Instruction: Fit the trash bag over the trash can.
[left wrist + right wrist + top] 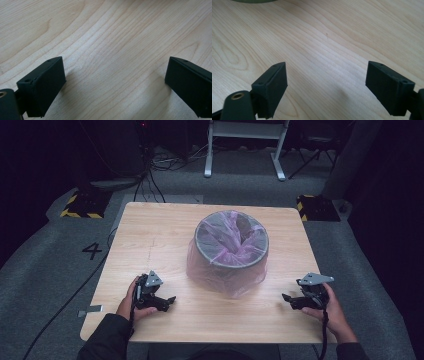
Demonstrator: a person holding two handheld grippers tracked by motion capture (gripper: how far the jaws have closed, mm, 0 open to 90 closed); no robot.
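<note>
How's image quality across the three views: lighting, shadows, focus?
High view: the table is evenly lit while the room around it is dark; the pink bag over the bin looks soft and low in detail. Left gripper view: sharp wood grain, soft shadows beside the open left hand-held gripper. Right gripper view: similar, with a faint shadow patch between the jaws of the right hand-held gripper.

A table (pixel 150 235) stands on a floor (pixel 45 255), with a bin (pixel 231 240) at its middle, slightly toward the far side. A bag (pixel 225 270) lines the bin, folds over its rim and hangs down around its outside to the tabletop. The left gripper (pixel 167 302) rests near the table's front left edge, the right gripper (pixel 288 299) near the front right, each well apart from the bin. Desk legs (pixel 245 150) stand on the floor behind the table.
</note>
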